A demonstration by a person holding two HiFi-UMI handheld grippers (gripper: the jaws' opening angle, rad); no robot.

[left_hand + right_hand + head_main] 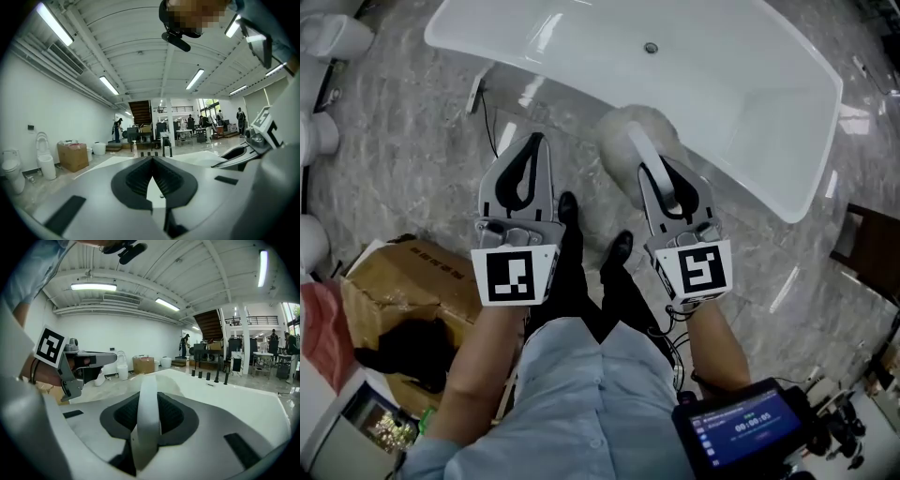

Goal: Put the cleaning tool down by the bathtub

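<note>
Okay, we tag the right gripper (672, 187) as pinching the cleaning tool (630, 141) by its white handle (147, 413). The handle runs up between the pads and fills the gap. The left gripper (532, 150) has its jaws pressed together with nothing in them (its own view shows the pads meeting).

The tool is up in the air in front of the person, its pale fluffy head (623, 127) out past the jaw tips and over the near rim of the bathtub (769, 94). Below it is marble-look floor (403, 141), and a cardboard box (403, 281) sits well off to the left.

On handling, we judge the tool light. The head looks soft and squashy, so it's a bad place to grip. The handle looks like stiff, smooth plastic and may slide in the pads if tilted. We think the best hold is on the handle, as now. The tool is not fragile, so a low release onto the floor beside the tub should do.
</note>
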